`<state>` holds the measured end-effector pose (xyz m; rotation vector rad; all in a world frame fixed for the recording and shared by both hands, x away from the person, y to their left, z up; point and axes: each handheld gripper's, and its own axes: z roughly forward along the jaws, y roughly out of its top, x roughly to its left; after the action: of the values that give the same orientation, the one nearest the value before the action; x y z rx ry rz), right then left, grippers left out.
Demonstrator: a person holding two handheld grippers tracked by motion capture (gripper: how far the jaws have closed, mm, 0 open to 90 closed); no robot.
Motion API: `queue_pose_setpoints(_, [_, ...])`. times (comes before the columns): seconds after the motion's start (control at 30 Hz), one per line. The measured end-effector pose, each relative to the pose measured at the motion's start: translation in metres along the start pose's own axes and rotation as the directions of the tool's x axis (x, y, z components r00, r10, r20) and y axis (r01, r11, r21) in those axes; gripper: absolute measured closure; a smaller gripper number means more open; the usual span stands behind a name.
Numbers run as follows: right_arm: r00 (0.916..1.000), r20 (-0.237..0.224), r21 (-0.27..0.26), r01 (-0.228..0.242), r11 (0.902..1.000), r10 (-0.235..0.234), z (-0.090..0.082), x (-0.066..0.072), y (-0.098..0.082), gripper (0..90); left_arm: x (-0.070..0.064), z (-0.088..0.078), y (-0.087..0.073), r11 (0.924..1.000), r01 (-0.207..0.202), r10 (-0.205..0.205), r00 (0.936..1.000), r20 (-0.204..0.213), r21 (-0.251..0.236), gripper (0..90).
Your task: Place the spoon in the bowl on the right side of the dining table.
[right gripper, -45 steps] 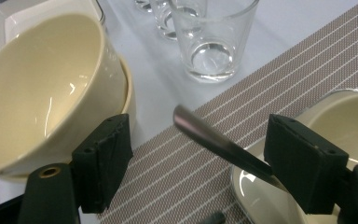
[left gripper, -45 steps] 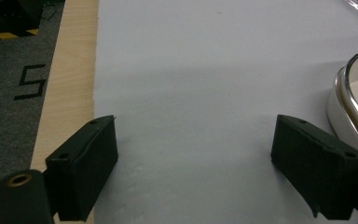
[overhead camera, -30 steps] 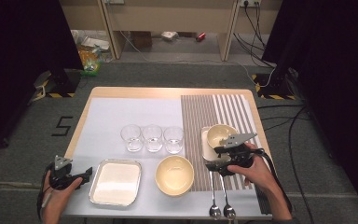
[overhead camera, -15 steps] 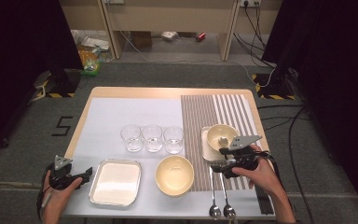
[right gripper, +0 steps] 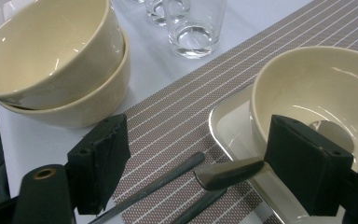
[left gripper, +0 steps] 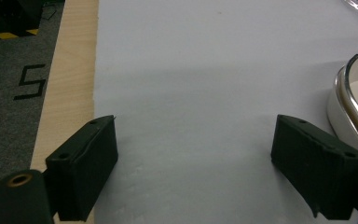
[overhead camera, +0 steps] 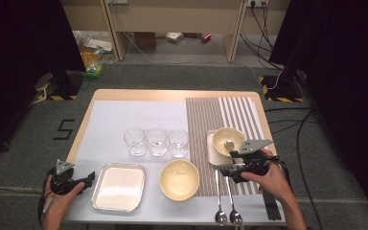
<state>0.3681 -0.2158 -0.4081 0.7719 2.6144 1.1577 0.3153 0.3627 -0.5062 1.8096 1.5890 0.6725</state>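
Since the earlier frame, the right gripper (overhead camera: 234,163) has barely shifted at the near right, jaws released beside the small bowl (overhead camera: 227,140) holding a spoon (right gripper: 242,171), its handle between them. 2 spoons (overhead camera: 226,196) lie nearer. Left gripper (overhead camera: 84,179) sits released, near left.

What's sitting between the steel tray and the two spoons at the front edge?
The stacked cream bowls sit between the steel tray and the two spoons, in the high view.
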Motion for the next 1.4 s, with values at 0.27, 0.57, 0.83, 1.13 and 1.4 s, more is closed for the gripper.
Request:
queue_pose_setpoints(0.27, [0.9992, 0.040, 0.019, 0.003, 0.9998, -0.004, -0.010, 0.003, -0.006, 21.2, 0.000, 0.000, 0.000, 1.0000, 0.000, 0.000, 1.0000, 0.000, 0.000, 13.7])
queue_pose_setpoints(0.57, [0.9970, 0.070, 0.026, -0.035, 0.9991, 0.033, -0.021, 0.002, -0.020, 21.0, 0.000, 0.000, 0.000, 1.0000, 0.001, -0.001, 1.0000, 0.001, 0.001, 13.7])
queue_pose_setpoints(0.83, [0.9910, 0.112, 0.052, -0.079, 0.9955, 0.073, -0.026, -0.002, -0.036, 21.3, 0.000, 0.000, 0.000, 1.0000, 0.001, -0.001, 1.0000, 0.002, 0.001, 13.7])
queue_pose_setpoints(1.13, [0.9793, 0.158, 0.050, -0.136, 0.9894, 0.127, -0.033, -0.008, -0.050, 22.3, 0.000, 0.000, 0.000, 1.0000, 0.001, -0.001, 1.0000, 0.001, 0.001, 13.7])
queue_pose_setpoints(1.4, [0.9610, 0.217, 0.057, -0.187, 0.9806, 0.171, -0.045, -0.015, -0.067, 22.1, 0.000, 0.000, 0.000, 1.0000, 0.001, -0.001, 1.0000, 0.002, 0.001, 13.7])
